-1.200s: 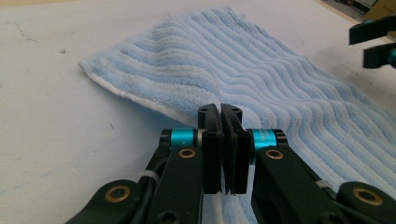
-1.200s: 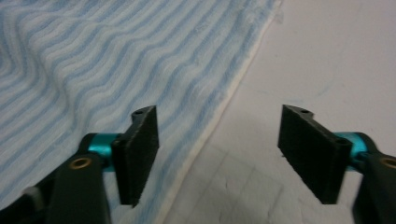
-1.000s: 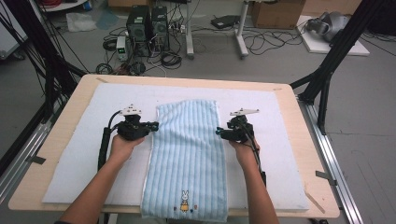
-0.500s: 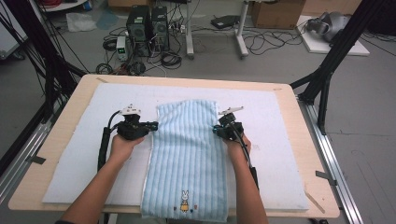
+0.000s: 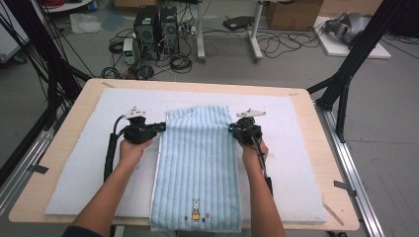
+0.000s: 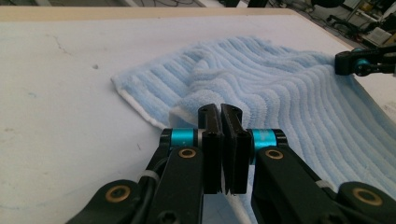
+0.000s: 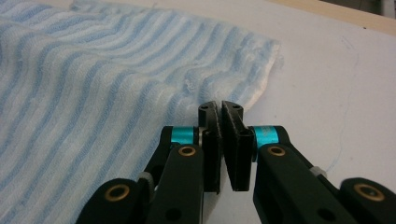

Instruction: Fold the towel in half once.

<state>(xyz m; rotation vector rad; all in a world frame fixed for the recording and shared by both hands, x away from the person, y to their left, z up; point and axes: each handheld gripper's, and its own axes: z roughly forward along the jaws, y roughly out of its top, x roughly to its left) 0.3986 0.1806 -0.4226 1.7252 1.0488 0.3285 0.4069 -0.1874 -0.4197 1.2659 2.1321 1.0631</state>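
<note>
A light-blue striped towel (image 5: 197, 163) lies lengthwise on the white mat (image 5: 301, 163), with a small rabbit emblem (image 5: 196, 210) at its near end. My left gripper (image 5: 162, 127) points right and is shut on the towel's left edge near the far corner. In the left gripper view its jaws (image 6: 220, 109) pinch a bunched fold of towel (image 6: 280, 84). My right gripper (image 5: 231, 129) points left at the towel's right edge. The right gripper view shows it (image 7: 220, 107) shut on the puckered hem of the towel (image 7: 93, 84).
The mat covers most of a wooden table (image 5: 323, 148). The towel's near end reaches the table's front edge. Beyond the far edge are computer towers (image 5: 155, 24) and cables on the floor. Black frame posts (image 5: 351, 64) stand at both sides.
My right gripper has moved a little left onto the towel's right edge and its jaws have shut there. The left gripper has kept still, shut on the left edge.
</note>
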